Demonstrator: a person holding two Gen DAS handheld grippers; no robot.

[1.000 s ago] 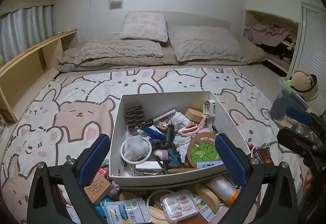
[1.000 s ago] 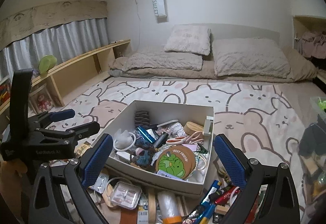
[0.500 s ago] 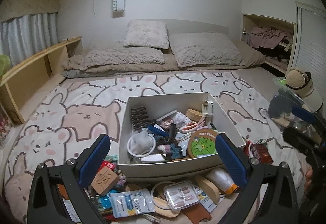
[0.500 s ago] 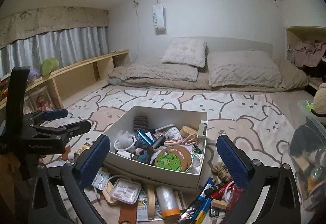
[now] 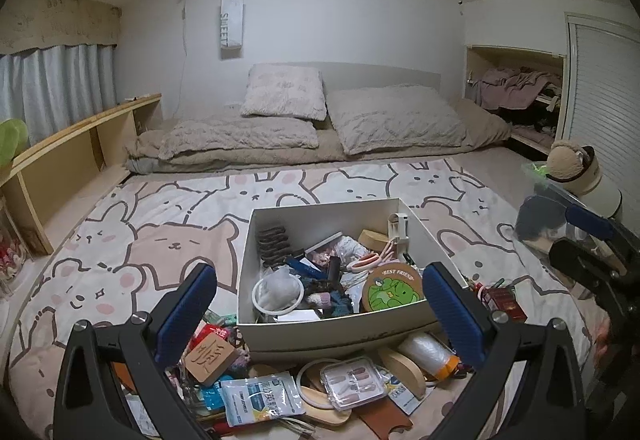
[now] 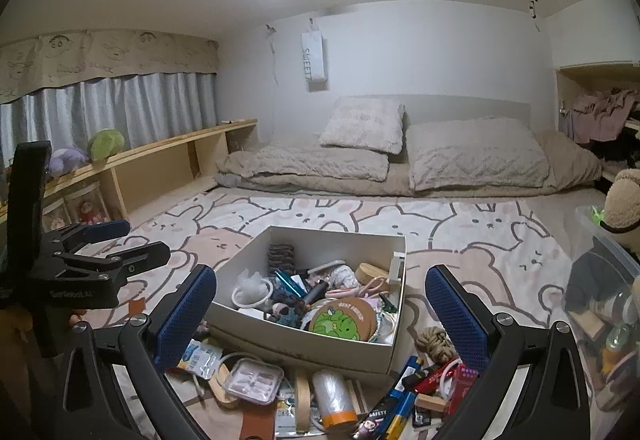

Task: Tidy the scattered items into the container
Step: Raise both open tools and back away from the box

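A white box (image 5: 320, 330) (image 6: 304, 348) sits on the bear-print blanket, partly filled with small items, among them a round green frog disc (image 5: 392, 290) (image 6: 342, 320). Scattered items lie in front of it: a clear nail-tip case (image 5: 352, 380) (image 6: 252, 380), a plastic-wrap roll (image 5: 426, 354) (image 6: 332, 396), a wooden stamp block (image 5: 210, 356), a white-and-blue packet (image 5: 260, 400), pens (image 6: 400, 400) and a rope knot (image 6: 434, 342). My left gripper (image 5: 320, 312) is open and empty above the pile. My right gripper (image 6: 320, 316) is open and empty, to the right of the left one.
A wooden shelf (image 6: 160, 164) runs along the left wall under curtains. Pillows and bedding (image 5: 320, 128) lie at the back. A clear bin with a plush toy (image 6: 616, 240) stands at the right. The blanket (image 5: 160, 240) spreads around the box.
Both grippers have risen and tilted upward, so the box and pile sit lower and smaller in view. Both stay open and empty.
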